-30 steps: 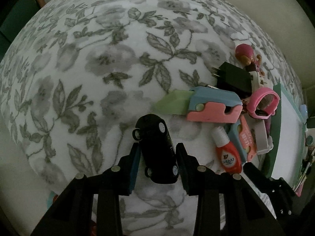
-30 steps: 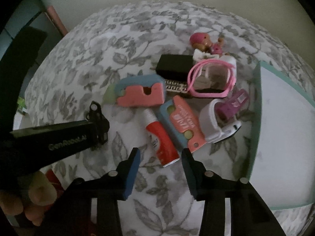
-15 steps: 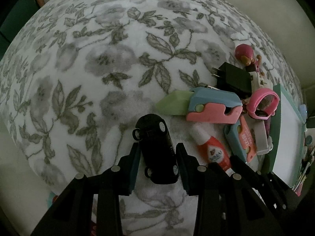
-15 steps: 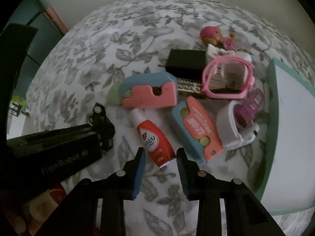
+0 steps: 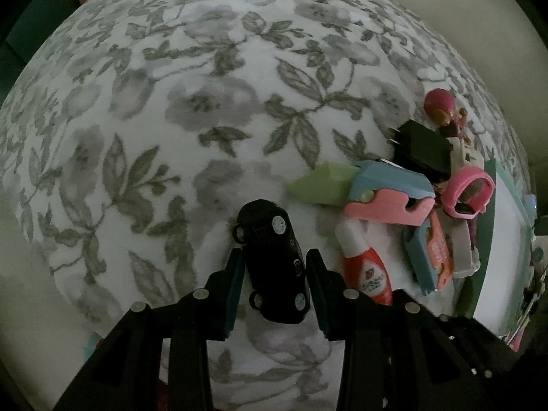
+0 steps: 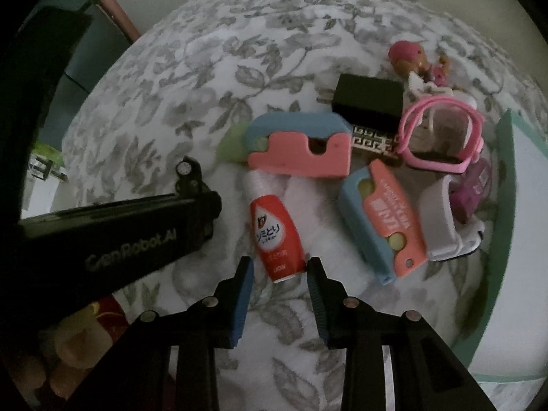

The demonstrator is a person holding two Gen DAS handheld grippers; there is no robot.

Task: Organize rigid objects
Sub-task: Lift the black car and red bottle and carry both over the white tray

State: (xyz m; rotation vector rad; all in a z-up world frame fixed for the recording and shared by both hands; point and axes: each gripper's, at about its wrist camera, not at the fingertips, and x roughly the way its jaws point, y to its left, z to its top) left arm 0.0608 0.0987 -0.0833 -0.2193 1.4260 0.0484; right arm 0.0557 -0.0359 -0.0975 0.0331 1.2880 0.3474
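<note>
- Fingers of the left gripper [image 5: 274, 267] are clenched on the black toy car [image 5: 272, 260], same as a second ago; those of the right gripper [image 6: 279, 274] have narrowed and now flank the base of the red bottle [image 6: 275, 233], with slim gaps still showing, so no grip yet.
- Floral bedspread [image 5: 171, 120] carries everything; the teal-edged board [image 6: 527, 205] lies at 3 o'clock in the right view.
- Pink-and-blue block [image 6: 301, 147] sits at 12 o'clock from the bottle, the black charger [image 6: 368, 101] beyond it at 1 o'clock.
- Bottle now lies nearer the right jaws than before, base between them: judged, its pickup is imminent, and the car awaits placing.
</note>
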